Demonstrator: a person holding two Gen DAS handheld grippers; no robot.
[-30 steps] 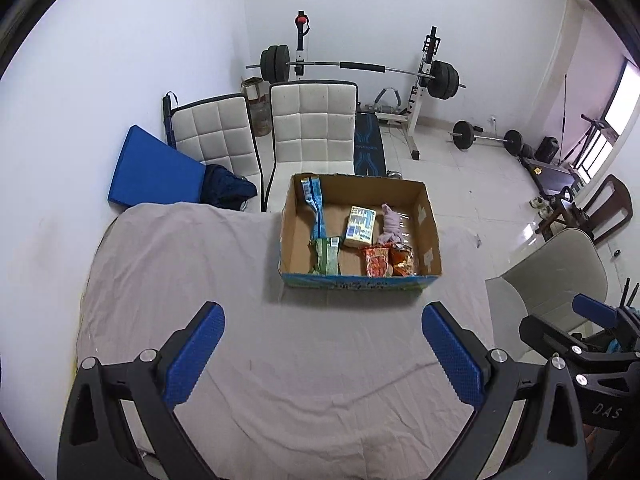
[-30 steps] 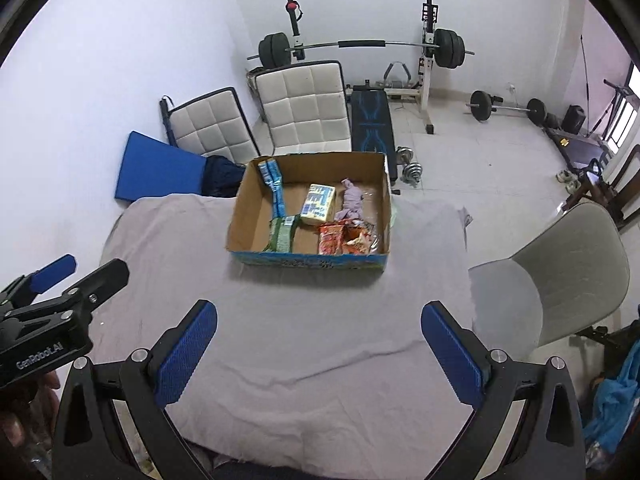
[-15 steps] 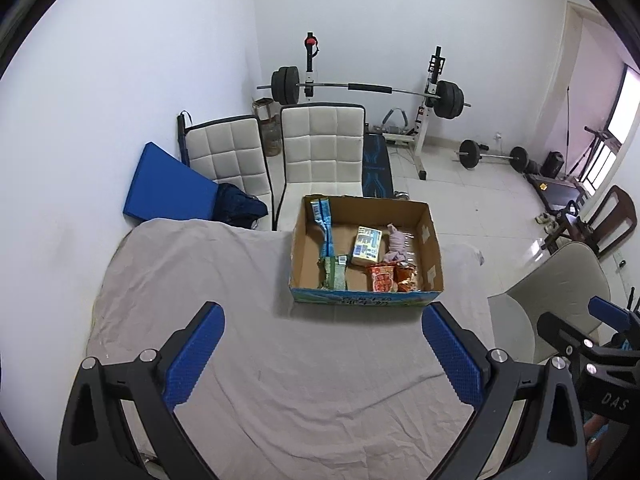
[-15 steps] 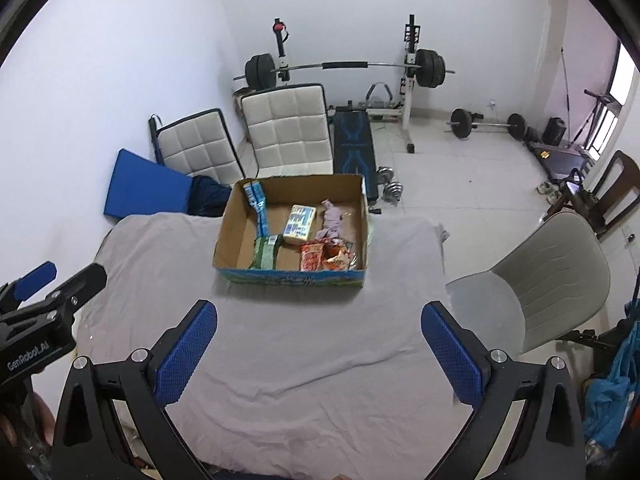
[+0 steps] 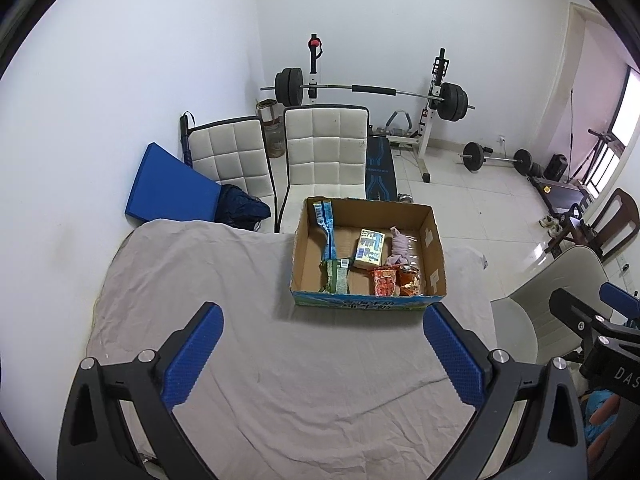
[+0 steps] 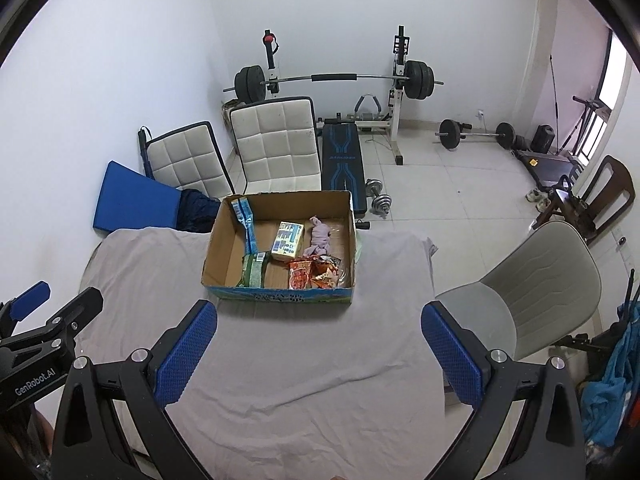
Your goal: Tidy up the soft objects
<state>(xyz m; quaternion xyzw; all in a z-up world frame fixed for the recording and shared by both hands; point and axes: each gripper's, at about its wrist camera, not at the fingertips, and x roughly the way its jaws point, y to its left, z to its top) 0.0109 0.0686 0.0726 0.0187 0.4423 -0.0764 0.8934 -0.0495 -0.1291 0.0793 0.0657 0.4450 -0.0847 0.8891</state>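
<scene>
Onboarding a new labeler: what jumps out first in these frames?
The open cardboard box of snack packets, mid-table on the grey cloth. Then both open grippers, left gripper and right gripper, empty, short of the box. Behind stands a barbell rack by the far wall.

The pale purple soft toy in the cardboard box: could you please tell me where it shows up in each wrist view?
Left wrist view: the pale purple soft toy lies right of centre, in the box's far right part, beside the yellow packet.
Right wrist view: it sits near the centre, again right of that packet.
Shared landmark: the cardboard box on the grey cloth.
</scene>
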